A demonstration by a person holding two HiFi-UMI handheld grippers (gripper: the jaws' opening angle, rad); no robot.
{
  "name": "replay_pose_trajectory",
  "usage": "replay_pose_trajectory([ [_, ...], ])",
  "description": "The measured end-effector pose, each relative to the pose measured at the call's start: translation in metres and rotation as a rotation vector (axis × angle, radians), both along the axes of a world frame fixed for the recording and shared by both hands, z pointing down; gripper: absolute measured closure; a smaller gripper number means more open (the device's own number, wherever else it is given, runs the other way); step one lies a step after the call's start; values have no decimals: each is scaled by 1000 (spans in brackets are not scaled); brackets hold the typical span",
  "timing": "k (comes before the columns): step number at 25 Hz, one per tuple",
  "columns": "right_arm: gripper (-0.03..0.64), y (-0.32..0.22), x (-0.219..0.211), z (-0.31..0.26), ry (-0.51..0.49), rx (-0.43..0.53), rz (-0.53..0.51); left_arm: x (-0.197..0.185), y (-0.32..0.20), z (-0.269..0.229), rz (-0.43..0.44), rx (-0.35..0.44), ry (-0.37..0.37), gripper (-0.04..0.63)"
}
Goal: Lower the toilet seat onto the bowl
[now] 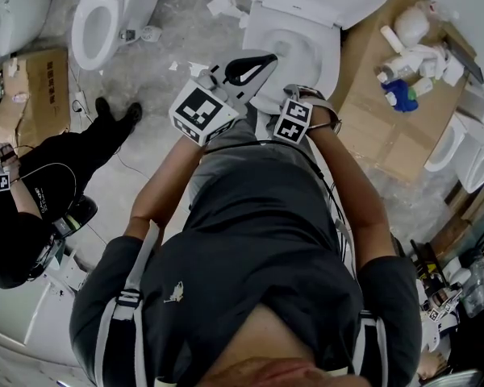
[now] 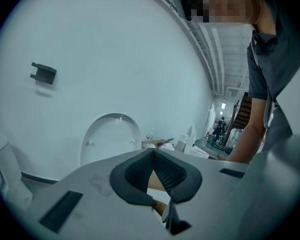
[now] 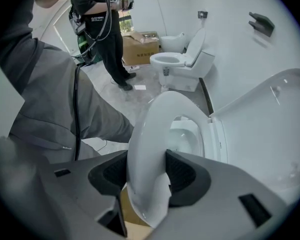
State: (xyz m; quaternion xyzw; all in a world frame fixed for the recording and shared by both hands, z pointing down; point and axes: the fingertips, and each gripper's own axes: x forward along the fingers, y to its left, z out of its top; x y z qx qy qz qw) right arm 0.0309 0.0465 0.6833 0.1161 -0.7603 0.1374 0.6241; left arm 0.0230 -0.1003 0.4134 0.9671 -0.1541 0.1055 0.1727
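One glossy white oval plastic toilet seat lies over the white ceramic bowl. Its rounded front rim is clamped between the ribbed black pads of the right gripper. The smooth white lid stands upright behind. A grey trouser leg crowds the seat's left edge. The left gripper is closed on nothing. Contact between seat and bowl is hidden.

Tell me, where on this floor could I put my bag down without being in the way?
Barest: the grey floor between the second toilet and the toilet being worked on, only paper scraps nearby. The lower cardboard sheet right of it is also free. Its upper end is crowded with bottles and rolls.
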Motion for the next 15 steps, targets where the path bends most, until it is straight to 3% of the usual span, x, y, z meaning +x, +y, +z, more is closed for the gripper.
replay_pose_trajectory([
  [15, 379, 47, -16, 55, 27, -142, -19, -33, 5, 26, -39, -29, -34, 591],
])
